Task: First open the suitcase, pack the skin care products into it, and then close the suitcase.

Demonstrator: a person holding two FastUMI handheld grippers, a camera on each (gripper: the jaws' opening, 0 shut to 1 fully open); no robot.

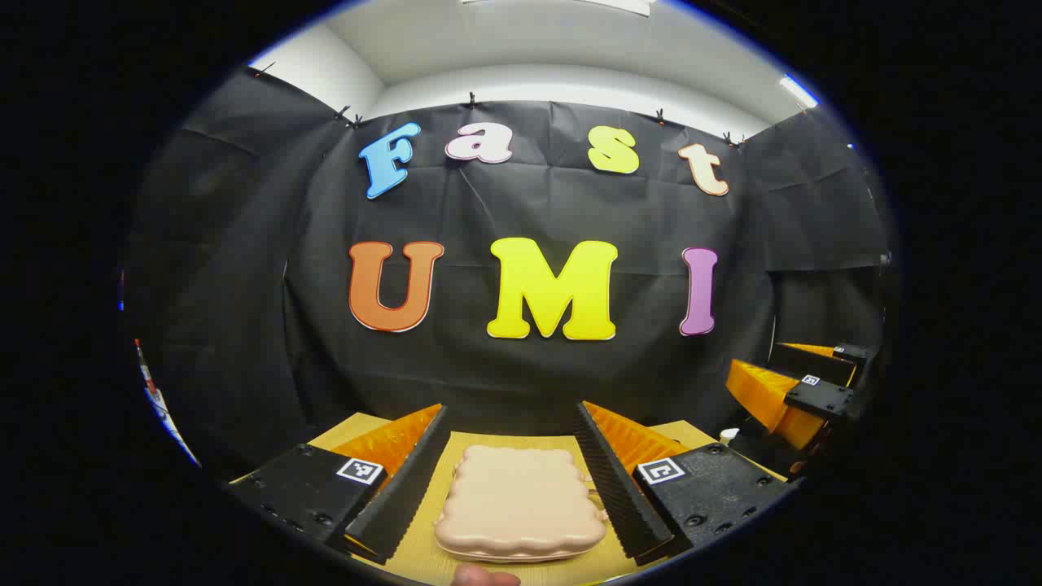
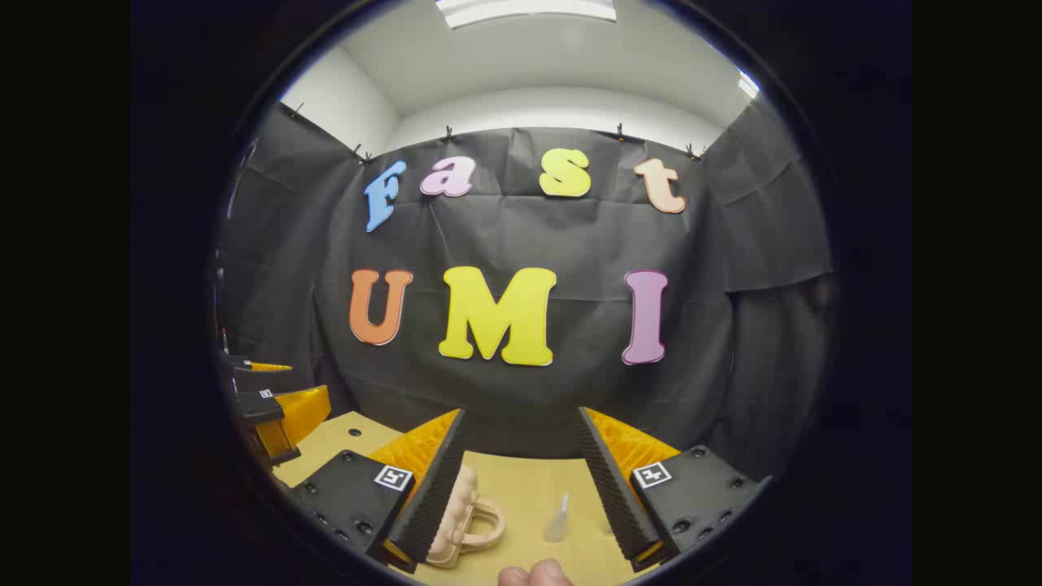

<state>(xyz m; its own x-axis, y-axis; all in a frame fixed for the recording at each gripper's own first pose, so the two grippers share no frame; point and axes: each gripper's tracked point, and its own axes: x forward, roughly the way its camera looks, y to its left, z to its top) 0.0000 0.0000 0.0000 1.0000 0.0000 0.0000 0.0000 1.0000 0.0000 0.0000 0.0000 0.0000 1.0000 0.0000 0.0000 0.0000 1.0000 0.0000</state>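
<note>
I am hovering over the desk (image 1: 423, 561); the closed pink suitcase (image 1: 521, 505) is lying bottom centre between my wide left hand-held gripper (image 1: 511, 480). My right hand-held gripper (image 2: 521, 480), also wide, is framing a small clear bottle (image 2: 558, 517); it looks easy to topple.

Beige scallop-edged suitcase (image 1: 521, 505) lies flat and closed on the counter (image 2: 529, 488), handle toward a small clear bottle (image 2: 558, 518), probably skincare, standing just beside it.
</note>
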